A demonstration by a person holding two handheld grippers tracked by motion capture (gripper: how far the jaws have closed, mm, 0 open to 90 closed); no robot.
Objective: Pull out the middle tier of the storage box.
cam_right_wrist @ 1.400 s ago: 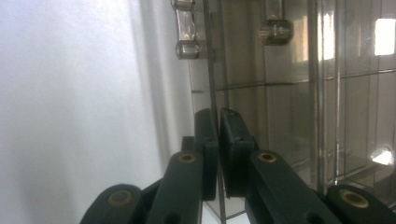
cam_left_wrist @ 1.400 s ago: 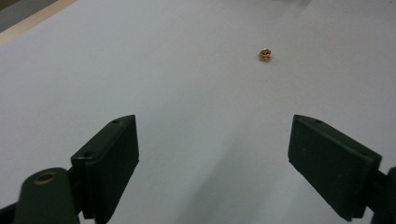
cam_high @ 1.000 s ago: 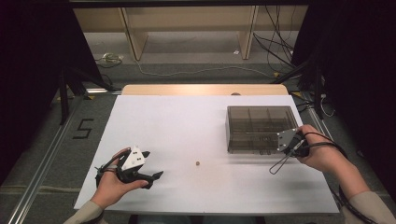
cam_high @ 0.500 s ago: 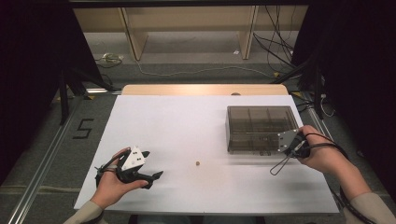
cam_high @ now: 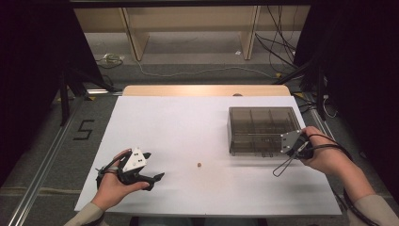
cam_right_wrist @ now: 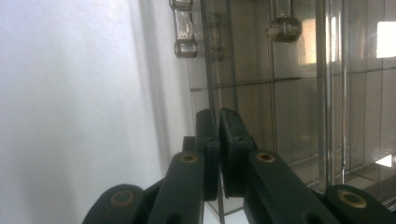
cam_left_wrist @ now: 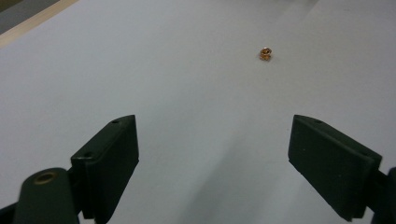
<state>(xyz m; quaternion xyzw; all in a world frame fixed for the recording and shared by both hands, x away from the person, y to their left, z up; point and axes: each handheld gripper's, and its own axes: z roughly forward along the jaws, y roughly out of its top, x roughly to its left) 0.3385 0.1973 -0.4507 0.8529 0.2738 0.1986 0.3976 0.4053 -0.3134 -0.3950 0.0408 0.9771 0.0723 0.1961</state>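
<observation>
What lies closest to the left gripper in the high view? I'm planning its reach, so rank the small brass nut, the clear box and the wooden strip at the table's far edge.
From the left gripper:
1. Small brass nut, just to its right on the white table.
2. Clear box, farther right.
3. Wooden strip, along the far edge.
</observation>
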